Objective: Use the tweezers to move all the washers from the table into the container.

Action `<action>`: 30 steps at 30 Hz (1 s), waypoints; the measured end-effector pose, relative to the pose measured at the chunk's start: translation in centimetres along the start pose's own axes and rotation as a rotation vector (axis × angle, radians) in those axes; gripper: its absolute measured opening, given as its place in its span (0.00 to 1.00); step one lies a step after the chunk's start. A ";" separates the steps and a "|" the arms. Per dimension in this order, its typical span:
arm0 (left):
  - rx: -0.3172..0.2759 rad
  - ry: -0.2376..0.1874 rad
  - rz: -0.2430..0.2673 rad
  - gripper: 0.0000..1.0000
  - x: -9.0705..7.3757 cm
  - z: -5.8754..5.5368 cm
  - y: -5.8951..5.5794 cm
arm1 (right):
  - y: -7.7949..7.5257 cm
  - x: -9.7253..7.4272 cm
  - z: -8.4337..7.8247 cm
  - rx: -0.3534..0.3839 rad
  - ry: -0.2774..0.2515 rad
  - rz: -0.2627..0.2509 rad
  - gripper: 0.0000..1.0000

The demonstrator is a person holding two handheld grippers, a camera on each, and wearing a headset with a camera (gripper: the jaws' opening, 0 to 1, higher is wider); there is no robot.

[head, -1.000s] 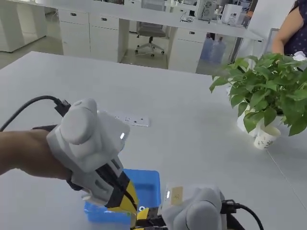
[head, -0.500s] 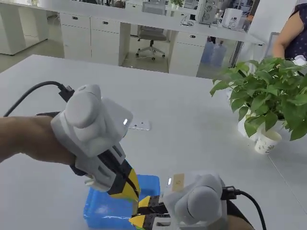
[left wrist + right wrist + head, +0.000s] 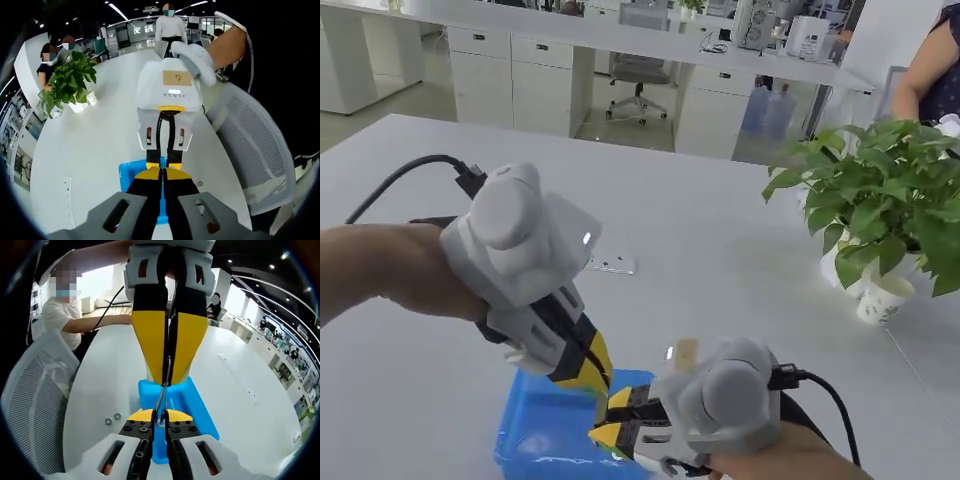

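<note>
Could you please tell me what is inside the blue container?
The visible floor of the blue container looks bare. In the head view, its right part is covered by the left gripper, the tweezers it holds, and the right gripper.

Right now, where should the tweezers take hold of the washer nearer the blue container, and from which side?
Probably by its rim, from straight above. This washer lies flat on the table, so one tip of the tweezers can go into its hole and the other outside the ring. The second washer lies close beside it.
</note>
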State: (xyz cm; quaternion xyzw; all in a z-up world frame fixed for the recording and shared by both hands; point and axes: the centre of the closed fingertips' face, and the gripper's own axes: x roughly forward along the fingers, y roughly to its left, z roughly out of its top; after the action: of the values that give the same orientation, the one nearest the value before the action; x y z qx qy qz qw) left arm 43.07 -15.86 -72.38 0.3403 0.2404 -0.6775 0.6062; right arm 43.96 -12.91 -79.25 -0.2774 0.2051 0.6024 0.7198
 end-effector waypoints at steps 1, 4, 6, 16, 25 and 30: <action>-0.001 0.003 0.000 0.03 0.2 -0.2 0.1 | -0.1 0.2 -0.2 0.000 0.002 0.000 0.08; -0.006 0.007 0.006 0.03 0.7 -0.8 0.5 | -0.5 0.8 -0.8 0.000 0.015 0.004 0.08; -0.012 0.008 0.010 0.03 1.0 -1.1 0.7 | -0.7 1.1 -1.1 0.003 0.021 0.007 0.08; -0.041 0.017 0.018 0.03 2.5 -2.8 1.5 | -0.8 2.6 -2.7 0.030 0.055 0.036 0.08; -0.052 0.035 0.014 0.03 4.0 -3.9 1.6 | -0.8 3.5 -4.4 0.047 0.094 0.057 0.09; -0.052 0.043 0.012 0.03 4.3 -4.1 1.7 | -0.9 3.7 -4.8 0.061 0.105 0.057 0.09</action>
State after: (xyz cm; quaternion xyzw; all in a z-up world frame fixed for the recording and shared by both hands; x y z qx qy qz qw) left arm 45.34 -15.93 -78.15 0.3402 0.2689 -0.6599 0.6136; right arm 45.68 -13.32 -85.08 -0.2806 0.2686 0.6009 0.6986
